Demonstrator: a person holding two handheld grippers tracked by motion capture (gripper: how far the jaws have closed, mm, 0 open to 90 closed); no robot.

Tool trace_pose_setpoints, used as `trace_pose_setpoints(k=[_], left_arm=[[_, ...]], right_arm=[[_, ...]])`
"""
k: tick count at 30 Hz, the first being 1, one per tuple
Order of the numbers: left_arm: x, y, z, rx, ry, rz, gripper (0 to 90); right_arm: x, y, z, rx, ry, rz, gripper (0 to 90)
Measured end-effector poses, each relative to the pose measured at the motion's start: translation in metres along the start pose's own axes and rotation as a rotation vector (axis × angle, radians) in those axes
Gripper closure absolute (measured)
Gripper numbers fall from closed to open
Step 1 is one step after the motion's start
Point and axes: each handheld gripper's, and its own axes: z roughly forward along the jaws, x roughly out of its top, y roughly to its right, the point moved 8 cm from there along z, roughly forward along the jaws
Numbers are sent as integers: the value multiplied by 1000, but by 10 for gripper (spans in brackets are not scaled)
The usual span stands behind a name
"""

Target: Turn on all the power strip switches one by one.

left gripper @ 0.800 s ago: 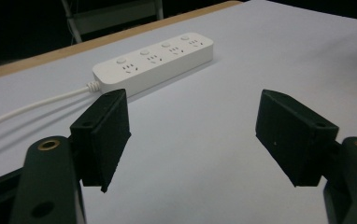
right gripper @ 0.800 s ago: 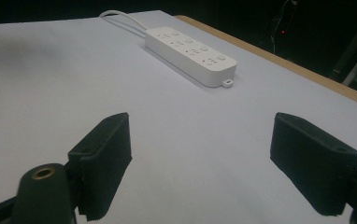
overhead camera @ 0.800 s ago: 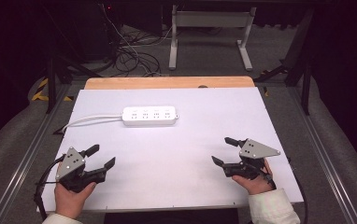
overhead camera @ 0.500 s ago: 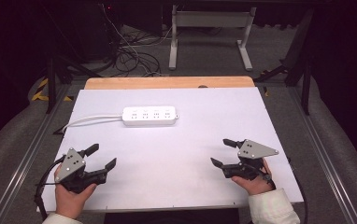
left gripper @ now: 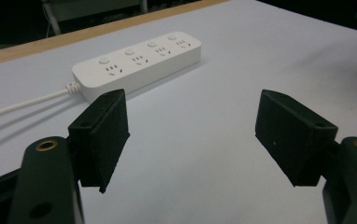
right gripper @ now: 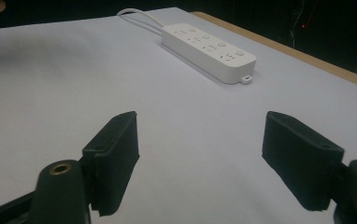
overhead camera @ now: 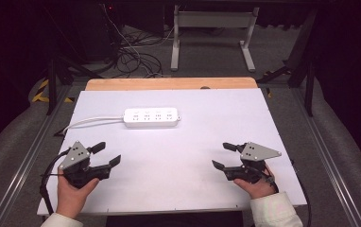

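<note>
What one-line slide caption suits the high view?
White power strip lies on a white table; both tools, left and right, open near it.

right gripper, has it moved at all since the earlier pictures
Yes, slightly. The right gripper has drifted toward the table's near edge, away from the power strip, which has stayed put.

The table (overhead camera: 178,189) has a smooth, matt white top that looks like a sheet of paper or laminate. Along its far edge a strip of bare wood (overhead camera: 169,83) shows, light brown and smooth. The power strip (overhead camera: 150,117) is of white plastic, smooth with a soft shine, and its cable (overhead camera: 91,122) has a white plastic coat. The left gripper (overhead camera: 109,153) and the right gripper (overhead camera: 224,155) have matt black jaws that look like plastic, slightly rough on the faces. Each carries a grey plate, flat and matt, like metal. Small brass-coloured metal rings sit at the jaw bases. The person's sleeve (overhead camera: 275,213) is of white cloth.
</note>
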Motion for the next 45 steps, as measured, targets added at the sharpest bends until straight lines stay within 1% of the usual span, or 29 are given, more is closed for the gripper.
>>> trace_pose_setpoints(k=[1, 2, 3, 4, 5, 6, 7, 8, 9, 12, 13, 15, 18, 19, 22, 27, 29, 31, 33, 35, 36, 38, 39, 40, 41, 42, 43, 44, 45], left_arm=[[3, 0, 0, -6, 3, 0, 264], [8, -2, 1, -3, 12, 15, 277], [8, -2, 1, -3, 12, 15, 291], [10, -2, 1, 0, 14, 28, 291], [13, -3, 1, 1, 14, 37, 331], [18, -5, 3, -1, 5, 66, 363], [18, -5, 3, -1, 5, 66, 396], [20, -5, 4, -1, 0, 75, 424], [25, -6, 7, 5, -10, 107, 445], [30, -7, 11, 5, -25, 119, 467], [34, -9, 15, 1, -38, 114, 467], [36, -10, 17, 3, -46, 114, 467], [40, -14, 25, 6, -79, 99, 464], [44, -16, 31, 8, -89, 96, 457], [49, -19, 35, 14, -89, 89, 441], [55, -25, 44, -10, -122, 75, 451], [57, -25, 48, -16, -133, 56, 441], [62, -27, 52, -23, -134, 60, 444], [65, -27, 55, -25, -133, 60, 455], [67, -28, 59, -24, -152, 59, 467], [68, -29, 64, -42, -176, 37, 487], [68, -29, 67, -43, -179, 27, 500], [70, -31, 69, -33, -179, 35, 508], [71, -33, 72, -31, -177, 33, 539], [71, -34, 75, -33, -181, 23, 539], [71, -39, 81, -26, -197, 8, 585], [71, -39, 81, -26, -197, 8, 610], [72, -42, 83, -21, -194, 11, 610], [72, -44, 86, -18, -188, 5, 641]], right_arm=[[0, 0, 0, 0, 0, 0, 272], [-1, 0, 0, 0, -1, 5, 272], [-1, 1, 0, -2, 0, 9, 272], [-1, 1, 0, -2, 0, 9, 272], [-1, 1, -1, -5, 5, 12, 273], [-2, 1, -1, -4, 4, 12, 275], [-3, 0, -2, -1, 0, 16, 282], [-5, 0, -3, 1, -3, 20, 289], [-6, -1, -3, 3, -5, 18, 290], [-6, -2, -4, 4, -5, 21, 296], [-6, -2, -4, 6, -3, 20, 298], [-6, -2, -4, 6, -4, 17, 299], [-7, -3, -1, 15, -15, 16, 299], [-8, -4, -1, 19, -17, 15, 301], [-8, -4, -1, 21, -19, 13, 303], [-8, -5, -1, 28, -21, 15, 305], [-9, -5, 0, 30, -26, 12, 306], [-9, -5, 0, 31, -26, 11, 306], [-9, -5, 0, 31, -26, 11, 308], [-9, -5, 0, 34, -31, 8, 312], [-9, -5, 0, 35, -31, 8, 313], [-9, -6, 0, 36, -32, 8, 313], [-9, -6, 1, 38, -31, 8, 313], [-9, -6, 1, 40, -31, 8, 314], [-9, -6, 1, 40, -31, 8, 314], [-9, -6, 1, 41, -31, 6, 314], [-9, -6, 1, 40, -31, 5, 314], [-9, -6, 1, 40, -31, 5, 314], [-9, -7, 1, 39, -27, 6, 314]])
